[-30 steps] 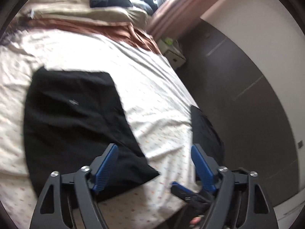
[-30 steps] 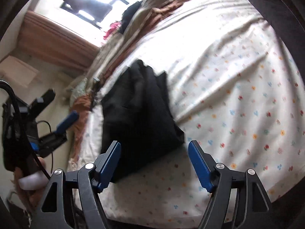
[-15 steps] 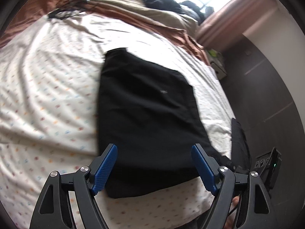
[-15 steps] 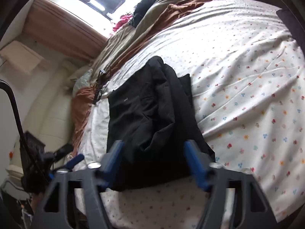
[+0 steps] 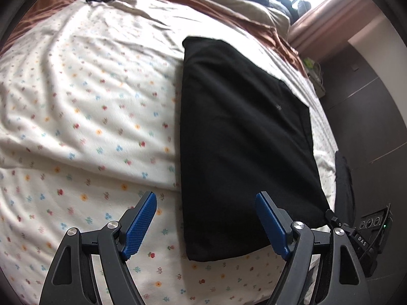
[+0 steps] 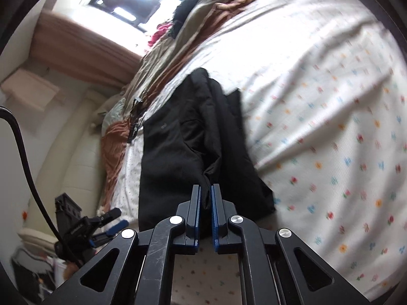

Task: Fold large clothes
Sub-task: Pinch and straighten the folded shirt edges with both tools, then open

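Note:
A black garment (image 5: 241,137) lies folded into a long rectangle on the flowered bed sheet (image 5: 84,117). My left gripper (image 5: 206,225) is open and hovers over the garment's near left corner, holding nothing. In the right wrist view the same garment (image 6: 178,147) shows its thick folded layers, and my right gripper (image 6: 206,190) is shut on its near edge, the cloth pinched between the blue pads. The left gripper (image 6: 112,222) shows small at the lower left of that view.
Brown and beige blankets (image 5: 208,2) and dark clothes are piled at the far end of the bed under a bright window (image 6: 132,2). A dark wall panel (image 5: 368,117) runs along the bed's right side. Another dark cloth (image 5: 343,178) hangs over that edge.
My right gripper has closed from wide open onto the garment's near edge. My left gripper has swung left across the bed, so the garment now sits ahead and to the right of it.

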`<state>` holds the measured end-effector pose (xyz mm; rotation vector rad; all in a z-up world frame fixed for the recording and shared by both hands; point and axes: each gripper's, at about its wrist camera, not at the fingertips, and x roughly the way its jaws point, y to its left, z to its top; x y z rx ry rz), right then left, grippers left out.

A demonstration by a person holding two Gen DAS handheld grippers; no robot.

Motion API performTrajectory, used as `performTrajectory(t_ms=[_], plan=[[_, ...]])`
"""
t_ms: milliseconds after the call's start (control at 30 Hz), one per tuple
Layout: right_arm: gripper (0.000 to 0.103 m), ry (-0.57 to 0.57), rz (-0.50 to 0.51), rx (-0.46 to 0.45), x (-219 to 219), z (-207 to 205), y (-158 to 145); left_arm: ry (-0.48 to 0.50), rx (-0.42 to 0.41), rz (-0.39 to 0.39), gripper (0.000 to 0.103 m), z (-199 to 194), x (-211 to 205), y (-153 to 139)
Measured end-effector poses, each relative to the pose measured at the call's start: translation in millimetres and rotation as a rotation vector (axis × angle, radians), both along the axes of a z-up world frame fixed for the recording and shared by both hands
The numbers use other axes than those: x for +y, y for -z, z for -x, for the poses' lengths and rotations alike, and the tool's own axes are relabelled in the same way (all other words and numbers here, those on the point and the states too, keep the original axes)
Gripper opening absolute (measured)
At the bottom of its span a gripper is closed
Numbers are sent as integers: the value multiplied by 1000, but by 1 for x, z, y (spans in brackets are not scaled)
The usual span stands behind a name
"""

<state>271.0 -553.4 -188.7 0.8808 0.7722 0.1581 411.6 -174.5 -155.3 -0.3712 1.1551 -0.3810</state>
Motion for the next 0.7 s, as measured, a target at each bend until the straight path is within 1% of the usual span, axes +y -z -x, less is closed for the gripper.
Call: performTrajectory(t_ms=[133, 200, 233, 267, 367, 400, 433, 533, 633, 700], plan=[[5, 28, -39, 28, -8, 6, 22, 34, 9, -13, 80, 2, -12, 12], [5, 42, -29, 43, -9, 8, 32, 51, 14, -23, 70, 3, -17, 18], [5, 50, -35, 53, -9, 9, 37, 58, 24, -25, 67, 2, -19, 21], [5, 60, -44, 66, -10, 10, 43, 63, 33, -22, 62, 2, -20, 24], [4, 70, -40, 90, -8, 9, 53, 71, 38, -3, 57, 2, -21, 30], [4, 71, -37, 94, -8, 9, 54, 76, 33, 2, 53, 3, -22, 30], [4, 71, -31, 95, -7, 9, 53, 79, 32, 3, 53, 2, -22, 30], [4, 68, 10, 107, -3, 11, 41, 84, 28, -6, 53, 2, -23, 27], [4, 65, 37, 97, 0, 15, 31, 84, 28, -8, 52, 0, -22, 27], [5, 37, 76, 128, 3, 12, 30, 94, 19, -21, 52, 0, -25, 25]])
